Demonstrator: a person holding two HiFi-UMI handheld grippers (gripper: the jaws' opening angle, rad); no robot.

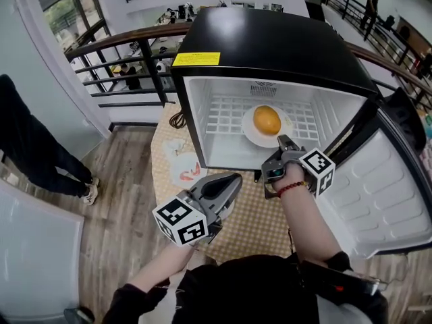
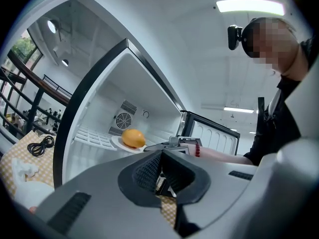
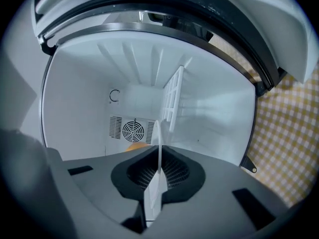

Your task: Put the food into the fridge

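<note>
The right gripper (image 1: 283, 140) is clenched on the near rim of a white plate (image 1: 251, 132). In the right gripper view the rim is seen edge-on, pinched between the two nearly closed pads. The left gripper (image 1: 232, 181) is closed with nothing between its pads. It is held low over the checked tablecloth (image 1: 256, 225), in front of the fridge (image 1: 270, 46) and apart from it.

The fridge is stood on the table with its door (image 1: 385, 181) swung wide to the right, so the whole front is left open. The right gripper is placed at the lower front lip of the opening, towards the right side, with the door just beside the forearm. Inside, white walls are seen on both sides, with a round fan vent (image 1: 264, 88) on the back wall. Bare wire shelf (image 1: 219, 117) is left free to the left of the plate and behind it.

The plate is set on the shelf, right of centre. A round orange food (image 1: 267, 120) is carried on it, just beyond the right gripper's tips and not touched by them. From the left gripper it is well apart, up and to the right. On the cloth left of the fridge, a dark cable (image 1: 177, 120) and a white wrapper (image 1: 181, 169) are seen.
</note>
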